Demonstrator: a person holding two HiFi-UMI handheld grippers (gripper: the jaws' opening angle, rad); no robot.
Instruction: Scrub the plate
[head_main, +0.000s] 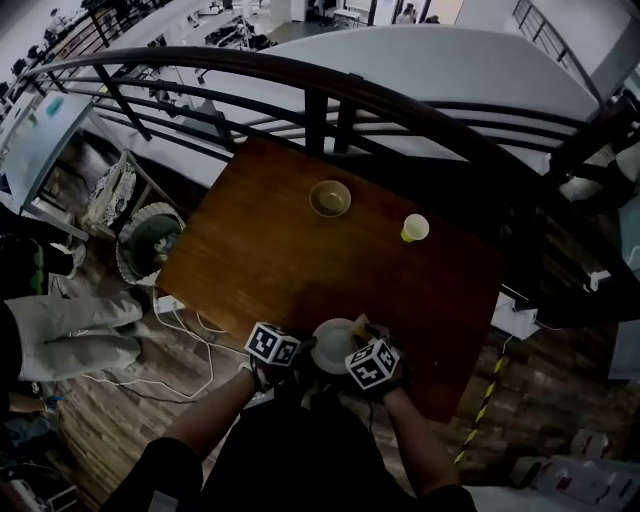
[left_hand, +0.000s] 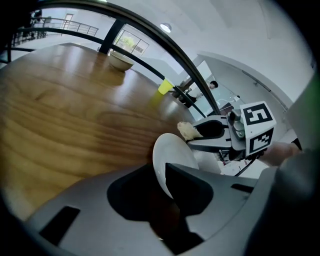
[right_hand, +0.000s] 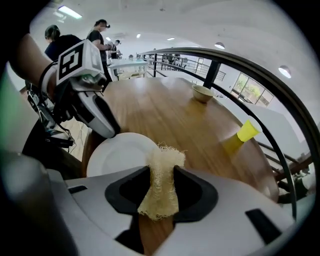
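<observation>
Grip at the left is given by the left gripper (left_hand: 167, 192), whose jaws are closed on the rim of the white plate (left_hand: 170, 157). The plate is held up on its edge over the near edge of the wooden table (head_main: 260, 240), and its open face is turned to the right, towards the other tool. Just beside the plate's far rim the right gripper (right_hand: 161, 192) is found, with its jaws pressed together on a pale fibrous scrubber (right_hand: 162, 182), which stands out forward between them.

From the scrubber's tip the plate lies ahead and to the left, so the right gripper is judged to be the one that must travel, while the left one only steadies the plate. In the right gripper view the tip is seen over the plate's right rim; whether it touches there cannot be told for certain. A sweep leftward across the face is probably what is called for.
</observation>
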